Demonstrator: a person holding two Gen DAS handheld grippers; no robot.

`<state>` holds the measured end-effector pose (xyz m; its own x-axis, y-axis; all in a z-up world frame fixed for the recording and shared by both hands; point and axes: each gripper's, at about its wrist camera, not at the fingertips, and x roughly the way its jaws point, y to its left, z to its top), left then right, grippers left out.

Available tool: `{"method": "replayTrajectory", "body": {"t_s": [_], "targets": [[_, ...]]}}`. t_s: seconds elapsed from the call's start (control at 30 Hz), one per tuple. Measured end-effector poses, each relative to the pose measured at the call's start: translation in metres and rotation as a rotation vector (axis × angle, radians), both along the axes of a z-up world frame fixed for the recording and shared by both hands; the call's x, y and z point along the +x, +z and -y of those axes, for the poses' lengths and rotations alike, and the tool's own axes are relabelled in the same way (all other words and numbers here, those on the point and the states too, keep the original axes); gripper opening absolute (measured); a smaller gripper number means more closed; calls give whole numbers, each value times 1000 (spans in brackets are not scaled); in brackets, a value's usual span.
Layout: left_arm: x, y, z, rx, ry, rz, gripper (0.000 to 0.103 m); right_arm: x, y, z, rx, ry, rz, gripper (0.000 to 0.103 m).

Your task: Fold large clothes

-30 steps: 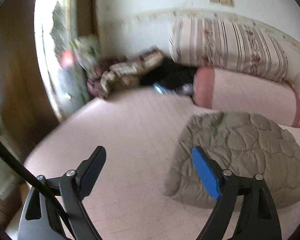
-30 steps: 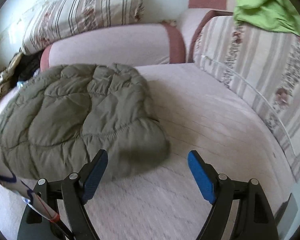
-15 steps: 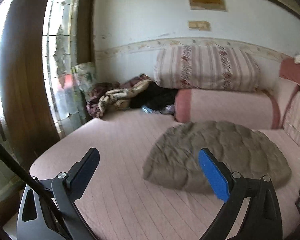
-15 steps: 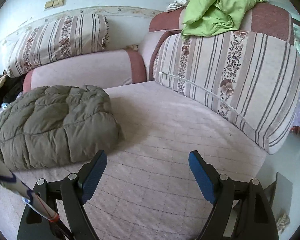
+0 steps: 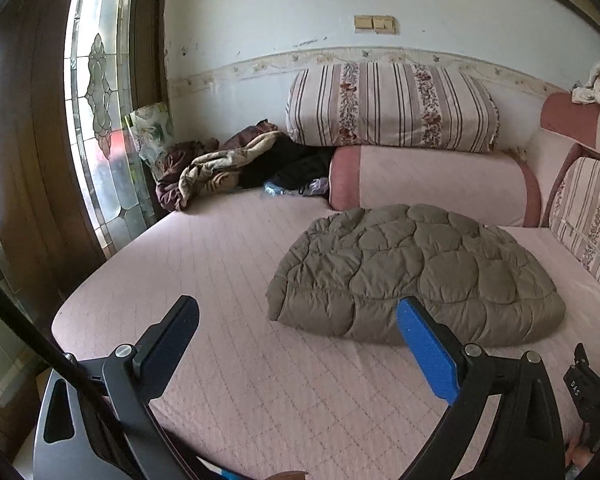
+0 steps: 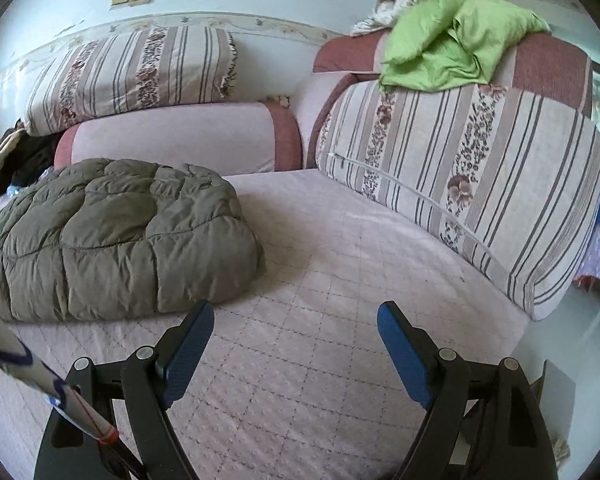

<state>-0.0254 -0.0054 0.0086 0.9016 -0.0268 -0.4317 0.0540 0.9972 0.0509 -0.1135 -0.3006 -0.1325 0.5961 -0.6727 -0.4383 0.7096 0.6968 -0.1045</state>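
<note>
- Holding both tongs, left [image 5: 296, 344] and right [image 6: 294, 350], apart and empty above the bed [image 5: 228, 264].
- We judge the folded olive quilted jacket [image 5: 416, 272] ahead of them finished, so nothing needs gripping.

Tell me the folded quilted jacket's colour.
Olive-grey quilted jacket, plain with stitched panels; clearest in the left wrist view.

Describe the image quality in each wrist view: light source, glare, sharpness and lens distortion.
Left wrist view: daylight enters through the leaded glass door panel, overexposed at the far left edge; the olive quilted puffer jacket is sharp, and the wall border bows from fisheye. Right wrist view: soft even light, bright glare at the lower right, the striped floral cushion bulges, and the dark lens rim shades the corners.
</note>
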Motion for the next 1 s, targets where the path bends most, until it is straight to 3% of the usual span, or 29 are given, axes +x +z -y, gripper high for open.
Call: {"method": "replayTrajectory", "body": {"t_s": [0.17,0.47,0.6,1.0], "targets": [[2,-13,2,34,5,-25,99,-1,1,-7,20,30,-10,87],[18,-38,6,19,-35,-140,99,2,5,-44,131,176,-60,87],[24,-46,5,30,-36,-167,99,13,14,-68,126,255,-89,88],[46,-69,-22,-54,-48,-280,99,51,34,-110,97,358,-118,88]]}}
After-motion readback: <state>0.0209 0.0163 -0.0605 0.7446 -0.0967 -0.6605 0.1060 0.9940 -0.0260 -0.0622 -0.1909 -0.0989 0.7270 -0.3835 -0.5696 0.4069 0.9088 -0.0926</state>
